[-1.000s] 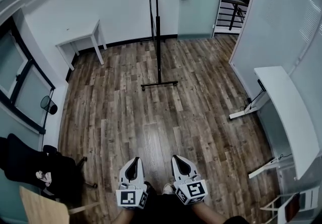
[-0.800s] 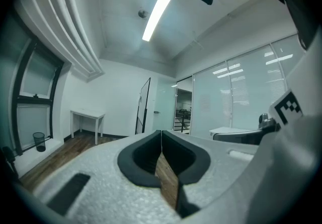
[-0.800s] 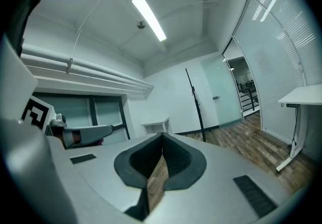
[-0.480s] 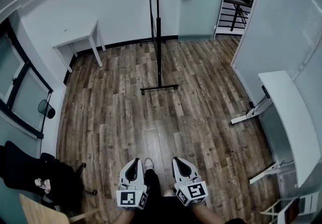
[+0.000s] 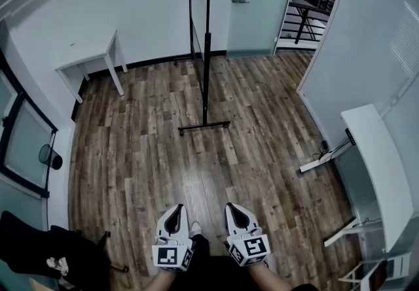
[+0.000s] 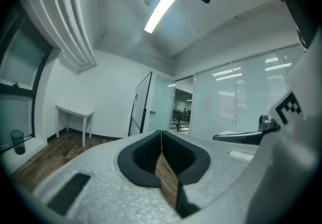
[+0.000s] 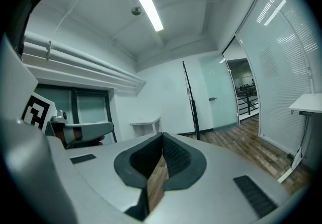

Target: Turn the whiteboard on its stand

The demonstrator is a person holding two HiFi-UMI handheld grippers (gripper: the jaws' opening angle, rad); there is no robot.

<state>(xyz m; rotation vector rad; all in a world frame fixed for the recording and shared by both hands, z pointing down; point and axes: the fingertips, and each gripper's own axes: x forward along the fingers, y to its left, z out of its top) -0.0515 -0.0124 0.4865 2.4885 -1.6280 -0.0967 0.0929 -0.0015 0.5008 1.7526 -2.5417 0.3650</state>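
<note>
Both grippers are just held out low over the wood floor (image 5: 150, 152), side by side, with nothing in them. The left gripper (image 5: 175, 208) has its jaws clenched tip to tip, and its own view shows the same: the left gripper (image 6: 161, 132) has only a sliver of floor showing behind the seam. Same deal with the right gripper (image 5: 232, 207), jaws pressed together and empty; the right gripper view shows that pinch (image 7: 162, 135) too.

The whiteboard (image 5: 207, 41) stands on its black foot toward the far edge of the floor, close to the back wall and well apart from both grippers. From overhead it's edge-on, so I think the thin dark line is the board's frame, but it's hard to be sure. The left gripper view shows the panel (image 6: 142, 102) more clearly.

A small white counter (image 5: 91, 64) sits at the far left corner of the floor, a long white counter (image 5: 380, 159) runs along the right edge, and a glass door (image 5: 252, 2) is just right of the board.
</note>
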